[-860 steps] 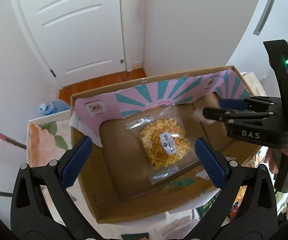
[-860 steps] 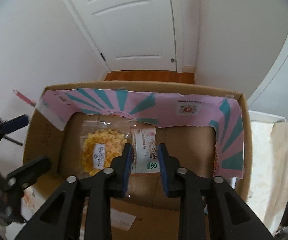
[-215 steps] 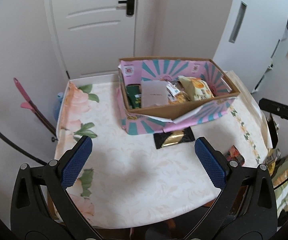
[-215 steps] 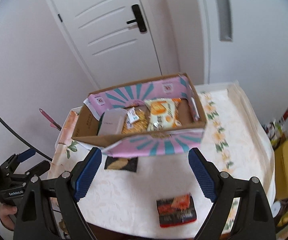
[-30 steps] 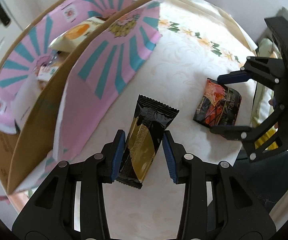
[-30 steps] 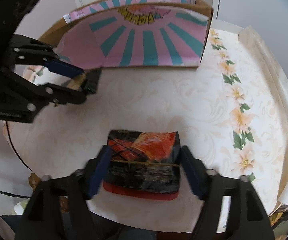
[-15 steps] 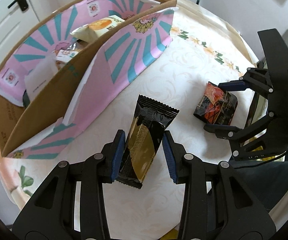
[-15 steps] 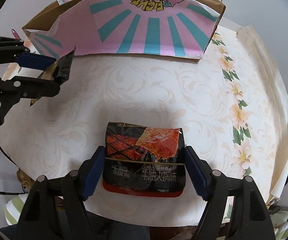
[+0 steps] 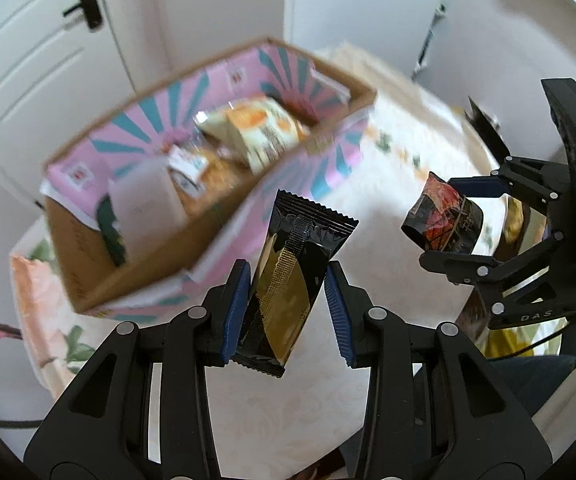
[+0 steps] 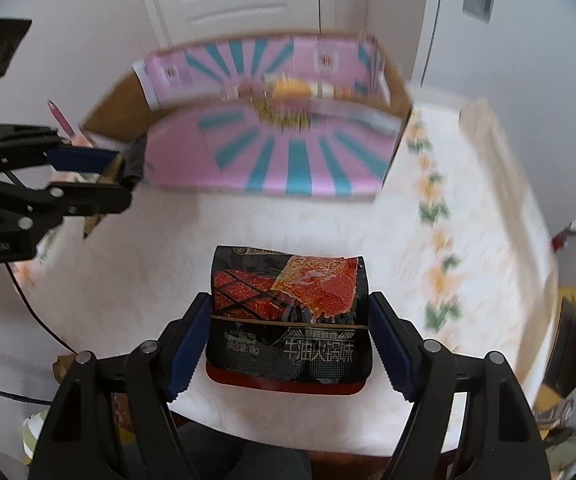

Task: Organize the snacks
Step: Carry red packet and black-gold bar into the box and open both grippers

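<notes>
The cardboard box (image 9: 87, 264) is sitting on the counter (image 9: 271, 412), holding a white packet (image 9: 147, 204), a waffle pack (image 9: 207, 168) and an orange-printed bag (image 9: 259, 128); only the left wrist view is showing these clearly. The left gripper (image 9: 288, 304) is clenching the black-and-gold bar (image 9: 292, 280) in the air. The right gripper (image 10: 288, 348) is gripping the red-and-black pouch (image 10: 288, 320), whose printed front is showing only in the right wrist view.

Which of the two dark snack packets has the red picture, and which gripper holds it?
The wide black packet with the red picture, held by the right gripper. The other, in the left gripper, is the narrow black and gold packet.
</notes>
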The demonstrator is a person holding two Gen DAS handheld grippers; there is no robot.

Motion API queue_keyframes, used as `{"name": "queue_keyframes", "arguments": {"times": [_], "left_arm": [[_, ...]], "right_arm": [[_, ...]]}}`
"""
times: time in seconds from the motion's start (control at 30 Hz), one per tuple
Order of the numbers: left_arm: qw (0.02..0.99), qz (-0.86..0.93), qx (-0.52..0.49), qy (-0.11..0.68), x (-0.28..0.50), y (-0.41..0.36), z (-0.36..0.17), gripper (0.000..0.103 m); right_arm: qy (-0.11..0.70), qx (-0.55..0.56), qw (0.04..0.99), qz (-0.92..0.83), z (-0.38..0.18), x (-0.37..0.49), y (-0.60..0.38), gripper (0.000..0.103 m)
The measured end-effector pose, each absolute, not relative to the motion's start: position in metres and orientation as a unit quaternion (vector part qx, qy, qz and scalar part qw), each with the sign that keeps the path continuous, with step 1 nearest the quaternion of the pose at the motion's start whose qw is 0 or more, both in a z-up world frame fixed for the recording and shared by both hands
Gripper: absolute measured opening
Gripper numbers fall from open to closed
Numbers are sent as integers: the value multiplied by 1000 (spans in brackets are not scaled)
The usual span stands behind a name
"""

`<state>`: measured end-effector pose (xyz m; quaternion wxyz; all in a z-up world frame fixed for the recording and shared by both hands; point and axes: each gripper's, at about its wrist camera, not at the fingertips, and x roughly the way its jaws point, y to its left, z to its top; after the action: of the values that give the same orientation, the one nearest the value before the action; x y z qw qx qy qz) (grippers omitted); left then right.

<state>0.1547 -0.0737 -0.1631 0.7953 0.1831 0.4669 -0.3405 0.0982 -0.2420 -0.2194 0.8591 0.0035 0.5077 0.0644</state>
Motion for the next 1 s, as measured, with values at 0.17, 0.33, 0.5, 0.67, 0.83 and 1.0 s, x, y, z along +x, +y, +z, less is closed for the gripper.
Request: {"name": "queue_keyframes", "arguments": {"times": [0.17, 0.33, 0.5, 0.67, 0.83, 1.0], "left_arm": [[828, -303, 159, 445, 169, -73, -125, 35], [854, -261, 138, 429, 192, -71, -102, 35], [863, -220, 122, 438, 227, -65, -98, 35], [862, -204, 101, 452, 262, -59, -109, 35], [854, -200, 88, 473, 290, -55, -129, 35], [852, -193, 81, 480, 304, -50, -144, 40]], "right_arm": [[466, 2, 880, 93, -168, 112, -249, 72], [437, 4, 891, 120, -134, 141, -258, 72], [422, -3, 897, 133, -119, 173, -254, 72], [417, 13, 899, 133, -112, 198, -251, 72], [421, 28, 898, 124, -112, 214, -245, 72], [428, 35, 896, 113, -117, 227, -239, 73]]}}
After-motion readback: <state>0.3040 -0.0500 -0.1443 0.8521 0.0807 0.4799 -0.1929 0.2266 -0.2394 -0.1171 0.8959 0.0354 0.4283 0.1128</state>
